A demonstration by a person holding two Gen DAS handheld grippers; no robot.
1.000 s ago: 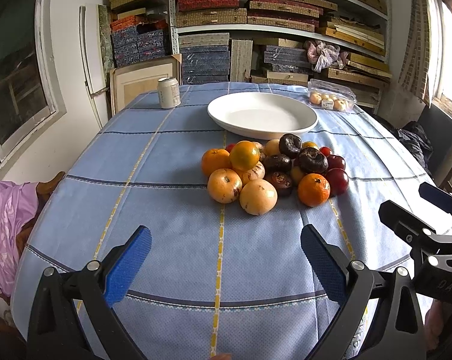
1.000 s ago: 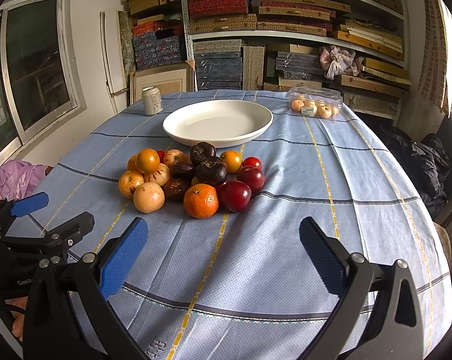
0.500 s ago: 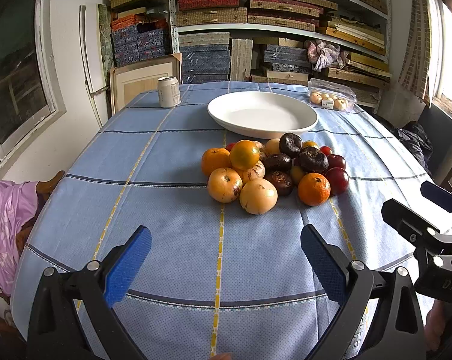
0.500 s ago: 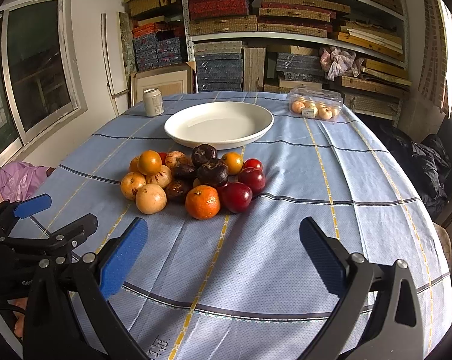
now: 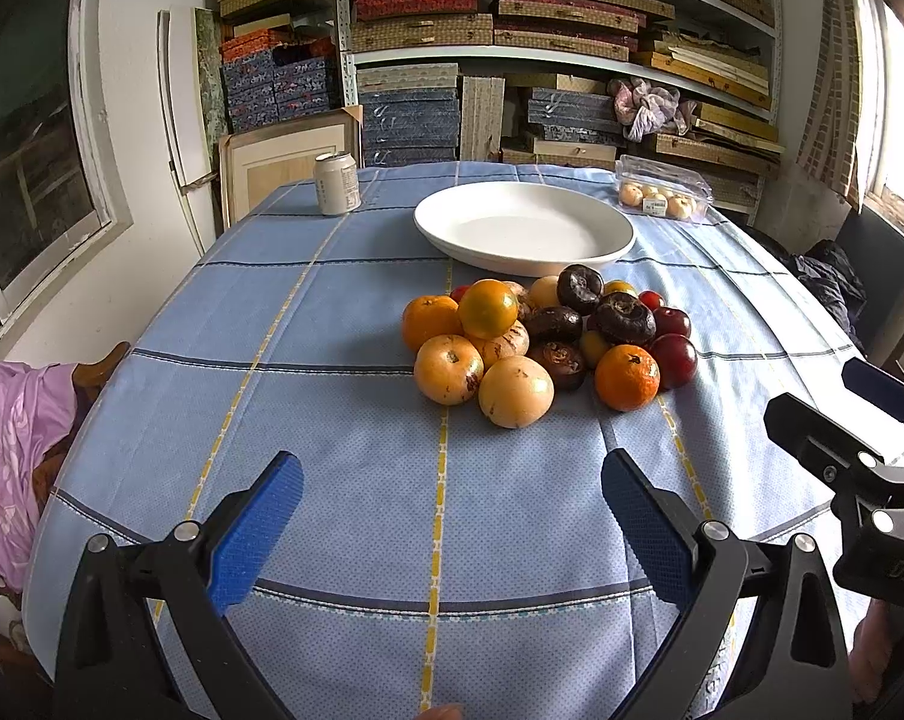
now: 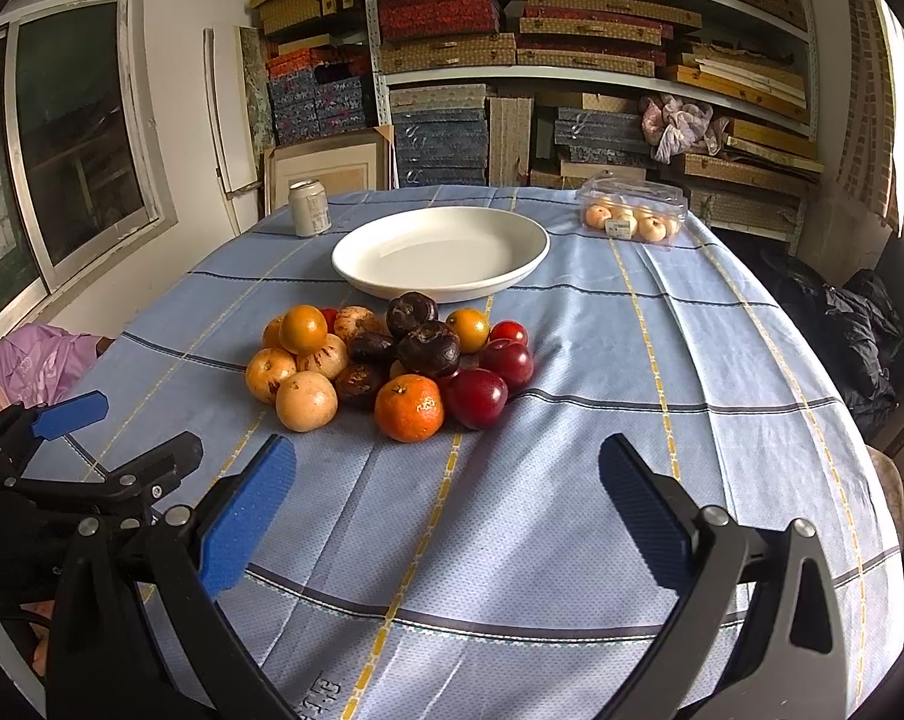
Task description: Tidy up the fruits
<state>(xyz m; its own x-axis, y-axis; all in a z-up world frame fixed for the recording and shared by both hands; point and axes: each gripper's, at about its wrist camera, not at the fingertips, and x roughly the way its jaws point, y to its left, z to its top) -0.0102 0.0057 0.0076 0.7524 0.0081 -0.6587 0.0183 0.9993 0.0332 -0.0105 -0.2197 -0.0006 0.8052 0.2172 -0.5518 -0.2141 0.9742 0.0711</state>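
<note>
None of the fruit had reached the wide white ceramic plate (image 6: 440, 252) at twelve o'clock; the mixed pile of fruits (image 6: 386, 366) lay just before it on the blue checked worktop (image 6: 631, 420). My left hand-held gripper (image 5: 452, 516) and right hand-held gripper (image 6: 446, 510) gaped wide, empty.

Right gripper (image 6: 446, 504) jaws wide apart, empty; fruit pile (image 6: 392, 360) beside white plate (image 6: 440, 252).

white letters "DAS" on right gripper (image 5: 865, 420) body, faint inverted marks on tablecloth (image 6: 571, 480) hem, illegible
</note>
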